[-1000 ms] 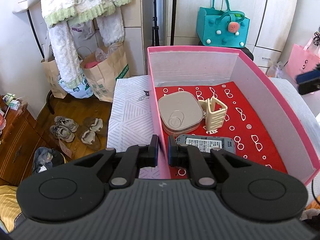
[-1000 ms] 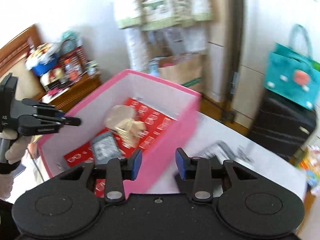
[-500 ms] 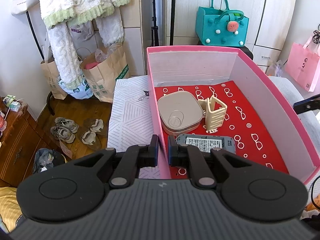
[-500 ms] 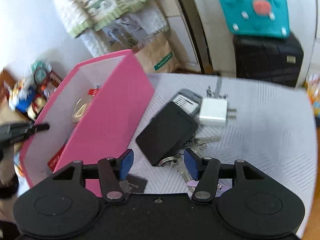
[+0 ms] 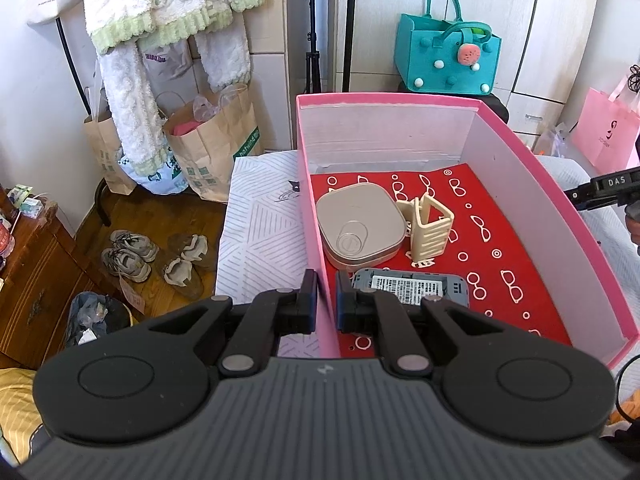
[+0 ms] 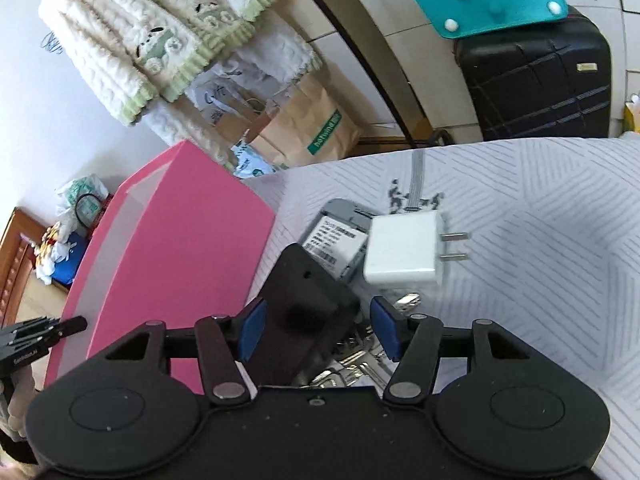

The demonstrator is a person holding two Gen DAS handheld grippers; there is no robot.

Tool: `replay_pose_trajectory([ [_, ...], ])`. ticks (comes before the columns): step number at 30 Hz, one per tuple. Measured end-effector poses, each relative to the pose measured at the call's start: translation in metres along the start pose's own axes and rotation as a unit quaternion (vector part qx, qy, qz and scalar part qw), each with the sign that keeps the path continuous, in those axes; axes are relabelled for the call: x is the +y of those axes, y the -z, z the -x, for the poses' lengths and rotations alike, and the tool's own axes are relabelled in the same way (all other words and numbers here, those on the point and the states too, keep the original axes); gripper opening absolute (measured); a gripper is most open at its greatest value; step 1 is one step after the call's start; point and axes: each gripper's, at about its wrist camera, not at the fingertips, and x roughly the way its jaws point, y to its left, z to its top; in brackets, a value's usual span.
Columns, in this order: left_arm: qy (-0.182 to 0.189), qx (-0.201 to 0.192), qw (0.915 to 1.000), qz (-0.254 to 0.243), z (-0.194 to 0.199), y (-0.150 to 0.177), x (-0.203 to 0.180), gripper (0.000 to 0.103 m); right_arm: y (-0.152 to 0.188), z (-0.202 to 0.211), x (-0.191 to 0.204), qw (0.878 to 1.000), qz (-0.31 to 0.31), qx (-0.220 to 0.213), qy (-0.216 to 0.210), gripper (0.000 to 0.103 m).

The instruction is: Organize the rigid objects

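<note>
My left gripper [image 5: 326, 304] is shut on the near left wall of the pink box [image 5: 520, 152]. Inside the box, on its red lining, lie a beige flat case [image 5: 360, 224], a beige slotted holder [image 5: 430, 232] and a grey device [image 5: 412, 292]. Beside the box on the striped bed cover, my right gripper [image 6: 318, 330] straddles a black flat device [image 6: 304, 300]. Its jaws are closing, and a gap shows at the right pad. A white charger plug [image 6: 404, 252], a grey labelled device [image 6: 336, 236] and keys [image 6: 352, 360] lie around it.
A black suitcase [image 6: 536, 76] with a teal bag [image 5: 446, 60] on it stands behind the bed. Paper bags [image 5: 212, 148], shoes [image 5: 132, 252] and a wooden cabinet [image 5: 32, 280] are on the floor to the left. A pink bag [image 5: 604, 136] stands at the right.
My right gripper swung away from over the pink box, rolled, and came down over the pile on the bed cover, astride the black device. The left gripper kept still.
</note>
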Motion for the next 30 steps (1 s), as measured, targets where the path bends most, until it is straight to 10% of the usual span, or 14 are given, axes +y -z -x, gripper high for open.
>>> replay_pose_trajectory([
  [9,0.000,-0.001,1.0000,-0.001,0.000,0.000,0.000,0.008,0.003,0.025,0.020,0.998,0.017,-0.010,-0.055,0.026],
  [30,0.001,-0.002,1.0000,-0.003,0.002,0.000,0.000,0.008,0.006,0.001,0.078,0.993,0.120,0.002,0.009,0.023],
])
